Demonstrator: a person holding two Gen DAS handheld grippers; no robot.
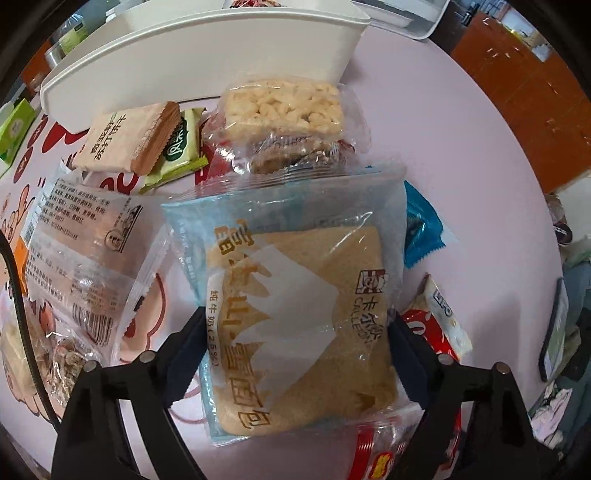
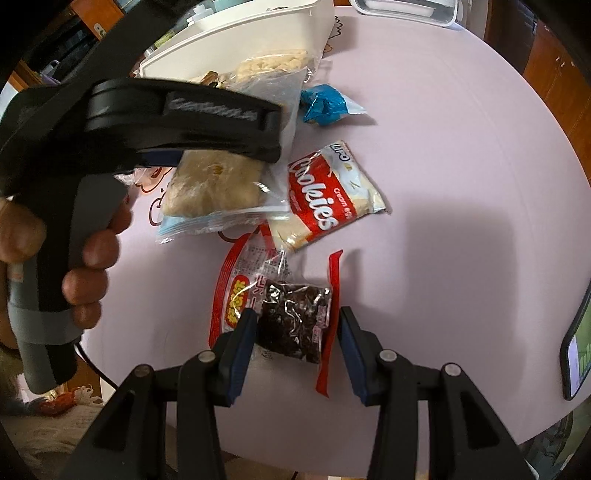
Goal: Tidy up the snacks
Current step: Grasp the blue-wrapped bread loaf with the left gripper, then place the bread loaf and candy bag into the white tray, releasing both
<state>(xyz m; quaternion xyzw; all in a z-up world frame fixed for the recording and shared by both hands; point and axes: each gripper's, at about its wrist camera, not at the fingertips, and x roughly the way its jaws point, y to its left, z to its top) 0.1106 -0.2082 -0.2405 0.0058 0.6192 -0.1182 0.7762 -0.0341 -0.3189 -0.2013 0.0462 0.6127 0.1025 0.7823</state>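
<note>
— Fingers on the left gripper (image 1: 295,354) stand wide, one on each side of the bread packet (image 1: 295,306), and both pads touch its wrapper. Does it hang free?

— From the right wrist view it does: the packet sits clamped in those fingers above the pink bench (image 2: 461,184), held in a person's hand (image 2: 74,258).

— And the right gripper (image 2: 297,339)?

— Its fingers are partly open around a dark chocolate snack in a red-edged wrapper (image 2: 295,325). The left pad touches the wrapper; the right pad stands just clear of the red edge. The snack lies flat on the bench, so I count it as straddled, not gripped.

— Containers?

— One white bin (image 1: 207,59) at the far side of the bench. Its inside is hidden from both views. A second white tray (image 2: 406,9) sits behind it, contents unclear.

— Count the loose snacks.

— One puffed-rice bar (image 1: 284,107) in clear wrap just beyond the bread, one wafer pack (image 1: 129,140) lying on one green packet (image 1: 181,147), one blue wrapper (image 2: 325,105), one Cookies bag (image 2: 328,192), and one large printed clear packet (image 1: 85,251) at the left.
</note>
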